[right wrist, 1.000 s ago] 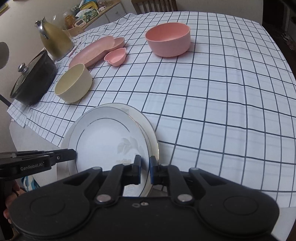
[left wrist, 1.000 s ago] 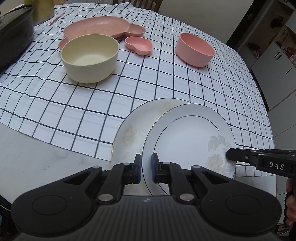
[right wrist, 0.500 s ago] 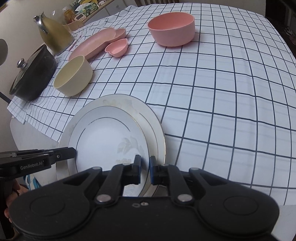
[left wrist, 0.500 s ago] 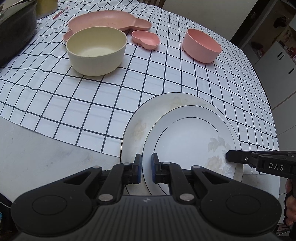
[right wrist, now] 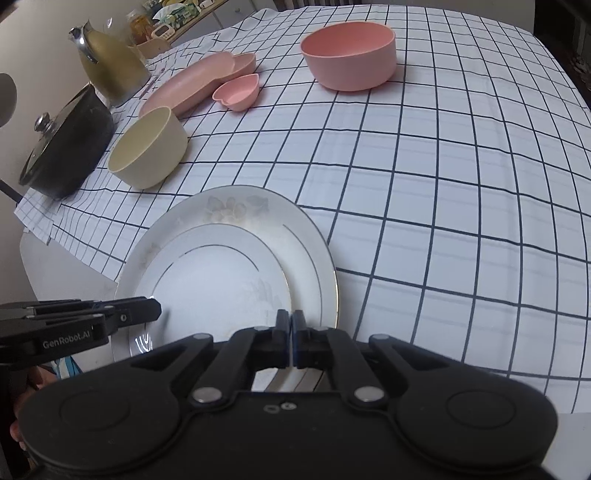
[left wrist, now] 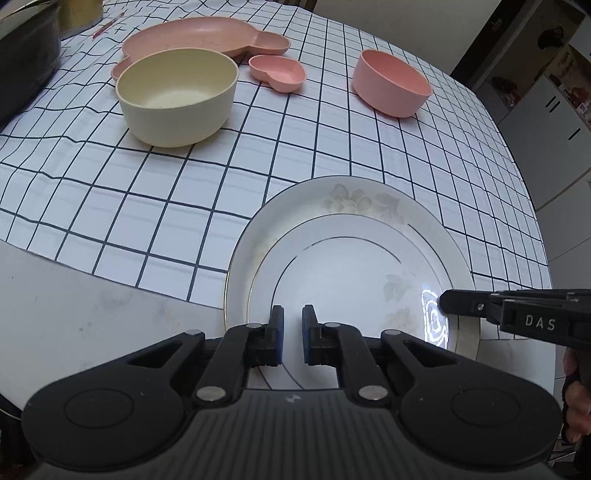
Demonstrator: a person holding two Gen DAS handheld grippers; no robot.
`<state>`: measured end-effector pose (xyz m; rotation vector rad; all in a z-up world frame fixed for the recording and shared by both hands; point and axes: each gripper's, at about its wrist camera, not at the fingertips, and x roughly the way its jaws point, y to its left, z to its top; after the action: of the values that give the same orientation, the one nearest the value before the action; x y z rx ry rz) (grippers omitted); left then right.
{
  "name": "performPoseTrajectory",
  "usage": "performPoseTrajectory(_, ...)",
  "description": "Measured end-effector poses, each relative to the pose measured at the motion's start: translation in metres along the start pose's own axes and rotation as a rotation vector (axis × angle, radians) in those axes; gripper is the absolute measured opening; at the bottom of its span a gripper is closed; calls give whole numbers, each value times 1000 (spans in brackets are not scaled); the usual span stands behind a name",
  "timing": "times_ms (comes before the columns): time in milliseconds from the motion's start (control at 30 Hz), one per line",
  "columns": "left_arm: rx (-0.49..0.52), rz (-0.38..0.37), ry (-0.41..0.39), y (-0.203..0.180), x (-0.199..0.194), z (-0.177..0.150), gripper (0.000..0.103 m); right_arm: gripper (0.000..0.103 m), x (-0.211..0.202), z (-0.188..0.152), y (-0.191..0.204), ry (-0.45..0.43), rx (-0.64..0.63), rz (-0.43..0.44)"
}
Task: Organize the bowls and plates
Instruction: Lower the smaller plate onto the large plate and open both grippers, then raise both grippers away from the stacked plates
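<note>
A small white plate [left wrist: 351,280] [right wrist: 218,280] lies on a larger white floral plate [left wrist: 351,195] [right wrist: 236,203] at the table's near edge. My left gripper [left wrist: 290,314] points down at the small plate's near rim. Its pads stand almost together with a slim gap and nothing between them. My right gripper [right wrist: 290,317] is over the plates' near right rim, its jaws closing until the pads meet, and it holds nothing. Each gripper shows from the side in the other's view: the right gripper [left wrist: 443,301] and the left gripper [right wrist: 155,310].
On the checked cloth farther back stand a cream bowl [left wrist: 177,96], a pink bowl [left wrist: 391,83], a small pink heart dish [left wrist: 277,72] and a pink divided plate [left wrist: 195,35]. A black lidded pot [right wrist: 66,147] and a gold kettle [right wrist: 110,62] stand at the far left.
The small plate has slid across the large one and now sits closer to its middle. The right gripper's pads have closed the slim gap between them.
</note>
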<state>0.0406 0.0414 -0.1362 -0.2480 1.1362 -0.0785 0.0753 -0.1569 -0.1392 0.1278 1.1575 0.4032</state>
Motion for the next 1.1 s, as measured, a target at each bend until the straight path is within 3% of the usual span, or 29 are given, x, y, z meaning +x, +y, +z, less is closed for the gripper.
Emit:
performPoseTrajectory(267, 32, -7, -15, -7, -4, -2, 9, 18, -13, -1, 16, -40, -74, -3)
performPoseTrajectory(700, 120, 27, -131, -15, -35, -4, 13, 42, -43, -5, 40, -142, -130, -15)
performPoseTrajectory(800, 138, 21, -163, -17, -43, -5, 22, 54, -52, -6, 46, -177, -149, -16)
performPoseTrajectory(900, 158, 14, -202, -20, -52, -4, 36, 68, -62, -8, 53, -219, -165, -25)
performPoseTrajectory(967, 165, 10, -230, -20, -58, -5, 51, 71, -70, -8, 58, -248, -181, -37)
performPoseTrajectory(1100, 171, -10, -281, -20, -71, -4, 55, 85, -83, -9, 70, -292, -215, -63)
